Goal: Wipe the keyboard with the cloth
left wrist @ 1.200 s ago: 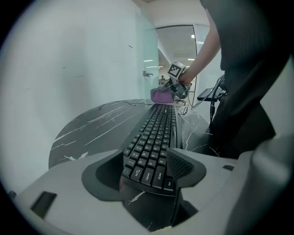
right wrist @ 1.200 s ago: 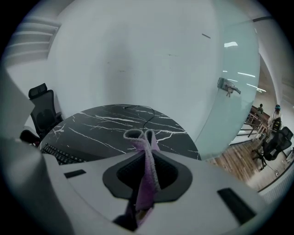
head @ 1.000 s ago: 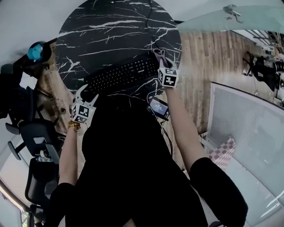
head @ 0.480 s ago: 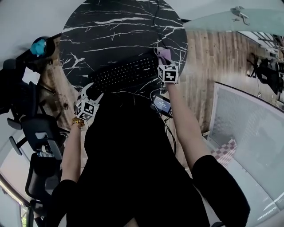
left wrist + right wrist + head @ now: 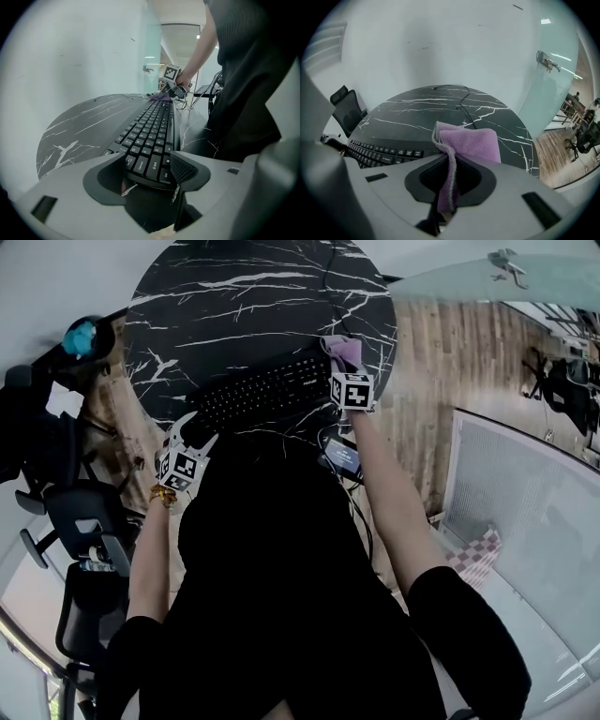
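A black keyboard [image 5: 267,390] lies on the round black marble table [image 5: 234,296]. At the keyboard's right end my right gripper [image 5: 339,362] is shut on a purple cloth [image 5: 344,347]. In the right gripper view the cloth [image 5: 471,143] is folded, pinched between the jaws of the right gripper [image 5: 450,176], and hangs over the table just past the last keys of the keyboard [image 5: 379,154]. My left gripper [image 5: 192,430] stands open at the keyboard's left end. In the left gripper view that end of the keyboard [image 5: 152,136] shows between the left gripper's [image 5: 149,171] spread jaws.
The keyboard's cable [image 5: 464,105] runs across the table toward the back. A small lit screen [image 5: 339,461] sits below the table edge near my right arm. Office chairs [image 5: 80,521] stand at the left, and a glass wall [image 5: 553,70] at the right.
My right gripper with the cloth has slid a little farther away along the keyboard's right end, and more of the cloth shows. The left gripper has stayed at the left end.
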`<state>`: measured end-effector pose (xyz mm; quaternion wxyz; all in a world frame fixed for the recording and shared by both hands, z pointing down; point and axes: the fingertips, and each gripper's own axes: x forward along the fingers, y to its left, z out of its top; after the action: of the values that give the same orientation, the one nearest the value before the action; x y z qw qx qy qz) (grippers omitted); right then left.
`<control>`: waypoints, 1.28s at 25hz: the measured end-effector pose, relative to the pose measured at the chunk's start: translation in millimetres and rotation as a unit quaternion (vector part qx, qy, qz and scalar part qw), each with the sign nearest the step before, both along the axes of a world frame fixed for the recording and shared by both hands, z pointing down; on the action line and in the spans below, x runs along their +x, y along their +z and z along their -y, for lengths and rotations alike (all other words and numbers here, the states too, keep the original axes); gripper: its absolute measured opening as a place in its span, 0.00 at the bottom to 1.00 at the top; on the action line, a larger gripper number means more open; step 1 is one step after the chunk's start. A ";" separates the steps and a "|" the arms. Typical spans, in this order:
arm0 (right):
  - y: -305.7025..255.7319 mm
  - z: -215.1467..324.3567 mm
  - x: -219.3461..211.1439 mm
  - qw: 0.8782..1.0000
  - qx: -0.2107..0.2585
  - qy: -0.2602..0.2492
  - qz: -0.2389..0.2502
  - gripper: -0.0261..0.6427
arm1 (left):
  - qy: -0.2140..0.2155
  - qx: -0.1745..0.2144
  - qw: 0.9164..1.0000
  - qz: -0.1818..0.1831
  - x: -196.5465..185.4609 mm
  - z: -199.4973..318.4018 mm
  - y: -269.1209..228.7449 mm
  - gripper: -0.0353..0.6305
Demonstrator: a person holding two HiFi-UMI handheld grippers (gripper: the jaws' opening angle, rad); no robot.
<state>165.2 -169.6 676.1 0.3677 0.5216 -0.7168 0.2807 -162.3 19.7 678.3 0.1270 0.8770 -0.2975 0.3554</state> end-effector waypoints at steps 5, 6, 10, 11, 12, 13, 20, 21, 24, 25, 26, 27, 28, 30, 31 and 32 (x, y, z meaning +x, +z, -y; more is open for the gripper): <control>0.3 -4.9 -8.1 1.000 -0.005 -0.026 -0.005 0.12 | 0.001 0.002 1.000 -0.002 0.3 -0.1 -0.5 0.48; 0.0 -5.3 -8.9 1.000 -0.005 -0.027 -0.005 0.12 | 0.001 0.004 1.000 -0.001 0.3 0.0 -0.7 0.48; -3.3 -7.8 -14.4 1.000 -0.002 -0.023 0.002 0.12 | 0.010 0.009 1.000 0.001 -0.8 -4.8 -2.7 0.48; -3.3 -8.6 -15.3 1.000 -0.002 -0.023 0.004 0.12 | 0.012 0.008 1.000 0.002 -1.3 -7.7 -2.4 0.48; -3.5 -9.0 -15.8 1.000 -0.002 -0.023 0.006 0.12 | 0.013 0.007 1.000 0.002 -2.0 -10.3 -1.9 0.48; -3.4 -9.3 -15.9 1.000 -0.003 -0.023 0.010 0.12 | 0.011 0.005 1.000 0.003 -2.9 -12.2 -1.3 0.48; -0.5 -19.1 -31.9 0.998 -0.013 -0.058 0.026 0.12 | -0.014 0.001 1.000 0.000 -5.6 -14.5 1.2 0.48; 0.2 -20.6 -35.8 0.997 -0.013 -0.065 0.025 0.12 | -0.016 0.001 1.000 -0.002 -5.5 -14.0 1.8 0.48; -1.1 -23.7 -46.8 0.996 -0.010 -0.080 0.021 0.12 | -0.021 0.001 1.000 -0.004 -5.6 -12.5 1.9 0.48; -0.6 -25.6 -50.8 0.996 -0.010 -0.086 0.022 0.12 | -0.023 0.001 1.000 -0.004 -5.9 -12.6 1.6 0.48; 0.5 -27.5 -54.1 0.996 -0.009 -0.088 0.023 0.12 | -0.024 0.001 1.000 -0.004 -6.0 -12.8 1.5 0.48; 1.3 -28.5 -56.1 0.996 -0.008 -0.088 0.025 0.12 | -0.026 0.001 1.000 -0.004 -5.9 -12.7 1.5 0.48; 1.9 -28.7 -56.8 0.996 -0.008 -0.085 0.028 0.11 | -0.028 0.001 1.000 -0.004 -5.7 -12.3 1.9 0.48; 2.6 -28.4 -56.9 0.996 -0.012 -0.079 0.035 0.12 | -0.033 0.000 0.999 -0.005 -5.3 -11.8 3.0 0.48; 2.8 -28.1 -57.3 0.996 -0.015 -0.078 0.038 0.12 | -0.036 0.000 0.999 -0.006 -5.4 -11.7 3.2 0.48; 2.7 -27.9 -58.1 0.996 -0.018 -0.078 0.039 0.12 | -0.039 -0.001 0.999 -0.007 -5.7 -11.6 3.1 0.48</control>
<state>107.1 -141.7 678.8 0.3693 0.4459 -0.7643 0.2839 -168.0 31.3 681.3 0.1434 0.8671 -0.3299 0.3447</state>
